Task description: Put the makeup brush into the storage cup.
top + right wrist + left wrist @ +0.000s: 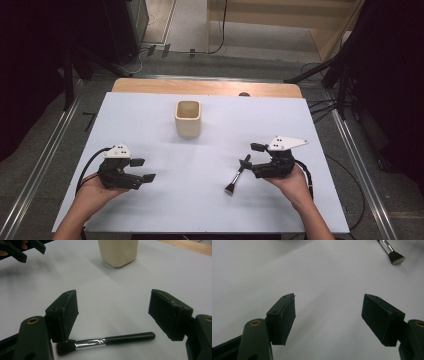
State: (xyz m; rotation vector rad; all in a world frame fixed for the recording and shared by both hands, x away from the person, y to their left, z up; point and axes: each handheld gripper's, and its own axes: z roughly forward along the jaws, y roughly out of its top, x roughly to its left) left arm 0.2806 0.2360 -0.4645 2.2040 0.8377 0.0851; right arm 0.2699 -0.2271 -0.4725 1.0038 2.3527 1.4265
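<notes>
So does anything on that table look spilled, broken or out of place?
Nothing stands out. The cream cup stands upright, and the brush lies flat and intact on the table by the open right tongs.

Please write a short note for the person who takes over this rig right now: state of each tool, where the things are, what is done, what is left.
Left tool: open, holding nothing, above the white table.
Right tool: open, jaws either side of the brush, not closed on it.
Brush: lying flat on the table, bristles toward the person.
Cup: upright, near the table's middle, looks empty.
Done: nothing grasped.
Left: probably close on the brush handle, lift it and stand it in the cup.
</notes>
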